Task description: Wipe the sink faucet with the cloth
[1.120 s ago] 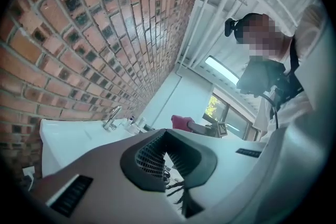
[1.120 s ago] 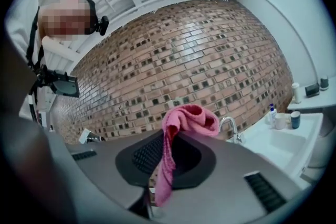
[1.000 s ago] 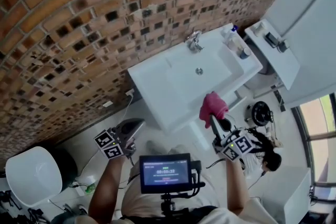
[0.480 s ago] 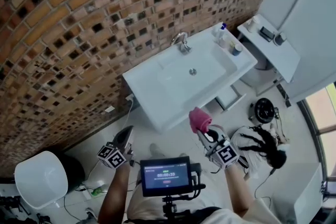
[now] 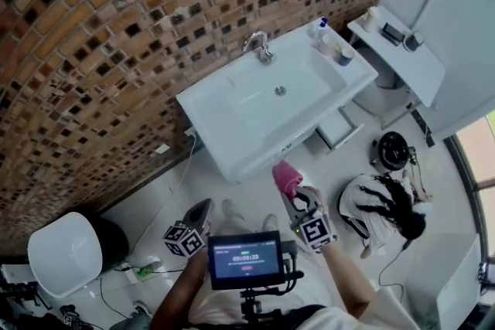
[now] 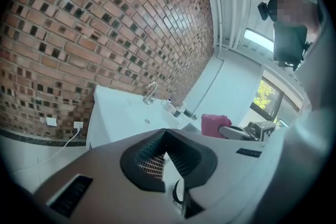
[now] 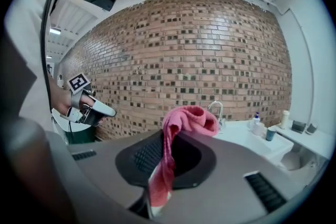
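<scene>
Plainly pink cloth (image 7: pixel 186 118) — crumpled, bunched, drooping from right hand-held gripper (image 5: pixel 291 195).

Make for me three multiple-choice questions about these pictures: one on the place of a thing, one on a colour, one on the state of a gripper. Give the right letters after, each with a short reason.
1. Where does the faucet stand?
A. at the back edge of the sink, by the brick wall
B. at its front edge
C. on its left side

2. What colour is the cloth?
A. blue
B. pink
C. white

3. How is the left hand-held gripper?
A. shut on the cloth
B. wide open
C. shut, with nothing in it

Answers:
1 A, the head view shows it right against the wall.
2 B, it looks pink in every view.
3 C, the left gripper view shows its jaws together with nothing between them.
</scene>
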Demonstrator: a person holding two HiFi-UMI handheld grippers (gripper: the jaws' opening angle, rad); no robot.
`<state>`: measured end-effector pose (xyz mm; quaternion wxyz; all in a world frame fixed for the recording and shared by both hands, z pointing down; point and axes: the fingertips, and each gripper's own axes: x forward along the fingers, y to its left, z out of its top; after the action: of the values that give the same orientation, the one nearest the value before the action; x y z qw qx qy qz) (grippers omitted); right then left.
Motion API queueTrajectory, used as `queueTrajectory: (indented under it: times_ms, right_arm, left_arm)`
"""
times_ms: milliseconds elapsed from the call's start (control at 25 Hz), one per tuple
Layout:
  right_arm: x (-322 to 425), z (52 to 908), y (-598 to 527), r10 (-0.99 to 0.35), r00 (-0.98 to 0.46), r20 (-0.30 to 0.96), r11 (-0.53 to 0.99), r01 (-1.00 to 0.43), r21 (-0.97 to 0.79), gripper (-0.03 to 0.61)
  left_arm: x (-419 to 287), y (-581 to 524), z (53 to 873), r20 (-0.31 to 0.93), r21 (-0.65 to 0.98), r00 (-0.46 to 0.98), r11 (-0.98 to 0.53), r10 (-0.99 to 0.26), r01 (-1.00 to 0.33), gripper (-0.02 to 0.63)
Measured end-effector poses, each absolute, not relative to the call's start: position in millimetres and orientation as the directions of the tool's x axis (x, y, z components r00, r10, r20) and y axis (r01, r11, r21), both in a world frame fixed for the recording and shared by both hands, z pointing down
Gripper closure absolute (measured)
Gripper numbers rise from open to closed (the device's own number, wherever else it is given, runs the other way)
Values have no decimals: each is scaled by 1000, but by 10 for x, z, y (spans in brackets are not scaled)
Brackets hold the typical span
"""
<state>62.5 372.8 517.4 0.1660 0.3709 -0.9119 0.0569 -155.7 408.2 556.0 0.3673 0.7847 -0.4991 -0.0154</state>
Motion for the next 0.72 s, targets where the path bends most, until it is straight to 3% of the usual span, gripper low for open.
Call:
queueTrajectory:
  times_ms: [320, 720]
  right_arm:
    - [561, 5499, 3989, -607, -695, 385, 747, -664, -21, 537]
    - [561, 5375, 3795, -686, -640, 346, 618, -764, -187, 537]
  left_arm:
    - [-1045, 4424, 5728, 433, 521, 587, -342, -684, -782, 614]
    - [-1529, 3889, 5524, 393, 521, 584, -351, -710, -778, 614]
